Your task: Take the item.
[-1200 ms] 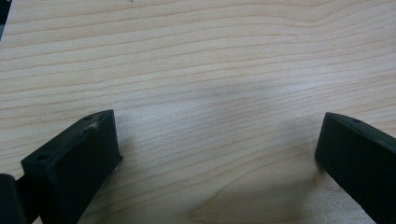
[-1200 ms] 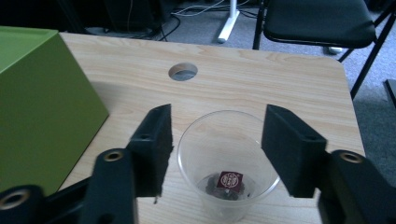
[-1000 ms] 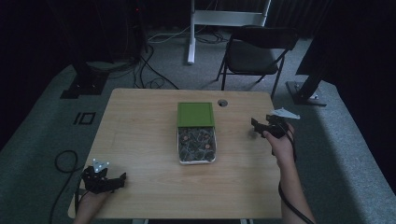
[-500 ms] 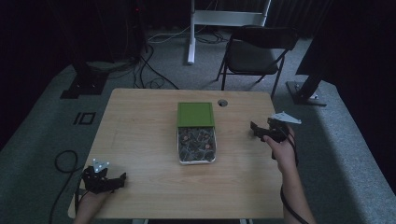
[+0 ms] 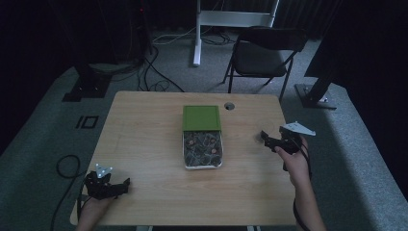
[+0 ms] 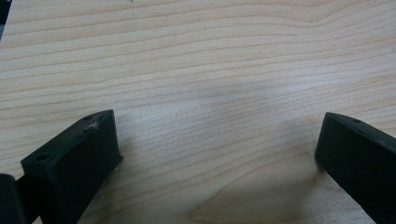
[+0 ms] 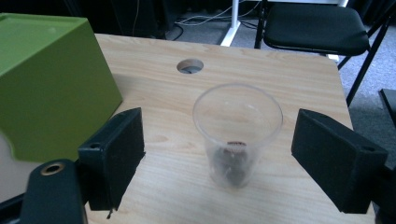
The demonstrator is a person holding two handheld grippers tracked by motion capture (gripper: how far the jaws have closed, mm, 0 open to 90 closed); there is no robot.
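Right gripper view: the right hand-held gripper (image 7: 219, 154) has its jaws wide apart, with the clear plastic cup (image 7: 237, 133) standing between them on the counter (image 7: 289, 84). Next, I think, it must squeeze gently.

High view overhead; claw views skim table (image 5: 144, 139).
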